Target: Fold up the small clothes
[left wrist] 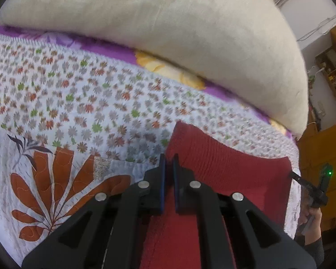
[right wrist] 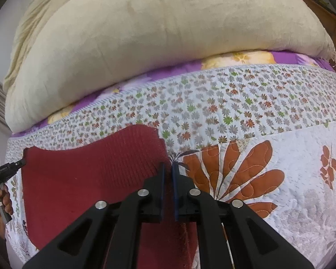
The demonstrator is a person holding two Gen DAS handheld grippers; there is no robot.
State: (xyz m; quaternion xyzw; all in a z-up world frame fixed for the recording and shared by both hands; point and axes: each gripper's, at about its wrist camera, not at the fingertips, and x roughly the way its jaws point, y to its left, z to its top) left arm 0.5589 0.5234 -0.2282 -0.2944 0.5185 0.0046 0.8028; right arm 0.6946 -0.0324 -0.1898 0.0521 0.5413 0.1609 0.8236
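bed [left wrist: 56, 103] under a floral quilt, cream pillow [left wrist: 168, 33] along its far side. red cloth [left wrist: 230, 170] lies flat on the quilt, its long axis running between the two tools: left tool [left wrist: 169, 163] at one end, right tool [right wrist: 168, 168] at the other, each equally near its own edge. both tools are nearly pressed together with red cloth reaching between the jaws; whether they truly pinch it cannot be told. the near hem is hidden beneath the tool bodies; the garment type is unclear.
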